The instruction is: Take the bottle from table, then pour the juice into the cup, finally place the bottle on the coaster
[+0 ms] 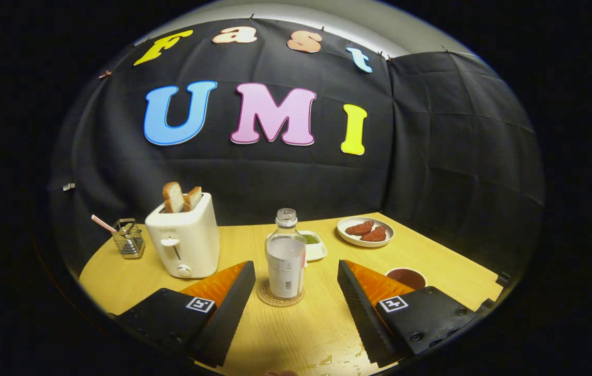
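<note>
Standing upright on the coaster mid-surface, just ahead of the open, empty fingers: capless clear bottle, probably light, thin-walled, slippery, spill-prone; best held at its labelled middle.

Fisheye camera riding the gripper, low over the table, looking forward between its fingers toward the booth wall

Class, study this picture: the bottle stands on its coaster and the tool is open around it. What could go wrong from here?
1. The bottle has no cap, and stands between the open tool fingers; a knock from either finger could tip and spill it.
2. Drops lie on the table near the fingers, so the surface may be slippery.
3. The cup sits just beyond one finger and could be bumped.
</note>
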Motion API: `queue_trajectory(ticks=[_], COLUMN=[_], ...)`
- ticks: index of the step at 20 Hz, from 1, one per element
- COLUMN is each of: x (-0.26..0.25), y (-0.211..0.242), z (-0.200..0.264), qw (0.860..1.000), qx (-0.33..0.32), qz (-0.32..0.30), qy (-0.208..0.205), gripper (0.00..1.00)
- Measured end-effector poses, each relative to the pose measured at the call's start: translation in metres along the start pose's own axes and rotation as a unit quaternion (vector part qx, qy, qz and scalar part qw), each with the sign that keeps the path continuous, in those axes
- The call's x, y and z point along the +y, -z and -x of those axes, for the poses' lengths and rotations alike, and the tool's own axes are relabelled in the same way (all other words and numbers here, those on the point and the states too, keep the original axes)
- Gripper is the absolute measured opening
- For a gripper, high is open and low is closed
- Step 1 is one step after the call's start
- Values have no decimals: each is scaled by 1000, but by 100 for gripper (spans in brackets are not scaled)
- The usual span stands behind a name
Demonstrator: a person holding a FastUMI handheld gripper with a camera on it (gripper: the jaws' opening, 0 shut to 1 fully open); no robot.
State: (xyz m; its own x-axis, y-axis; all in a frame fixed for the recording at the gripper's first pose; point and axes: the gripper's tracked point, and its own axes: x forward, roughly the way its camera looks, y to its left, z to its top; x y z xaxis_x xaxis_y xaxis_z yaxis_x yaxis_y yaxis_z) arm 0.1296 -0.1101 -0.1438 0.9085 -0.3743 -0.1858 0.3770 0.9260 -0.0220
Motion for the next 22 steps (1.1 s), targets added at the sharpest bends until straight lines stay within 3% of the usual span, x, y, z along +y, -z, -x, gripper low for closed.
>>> queue_trajectory(ticks=[6,11,15,22], x=[-3,3,4,15], y=[-46,-52,-46,-73], z=[78,114,117,108], qw=[999,997,998,994], qx=[-40,-55,-39,-58], qz=[21,31,37,44], qy=[-22,-54,-44,-83], gripper=[97,97,97,97])
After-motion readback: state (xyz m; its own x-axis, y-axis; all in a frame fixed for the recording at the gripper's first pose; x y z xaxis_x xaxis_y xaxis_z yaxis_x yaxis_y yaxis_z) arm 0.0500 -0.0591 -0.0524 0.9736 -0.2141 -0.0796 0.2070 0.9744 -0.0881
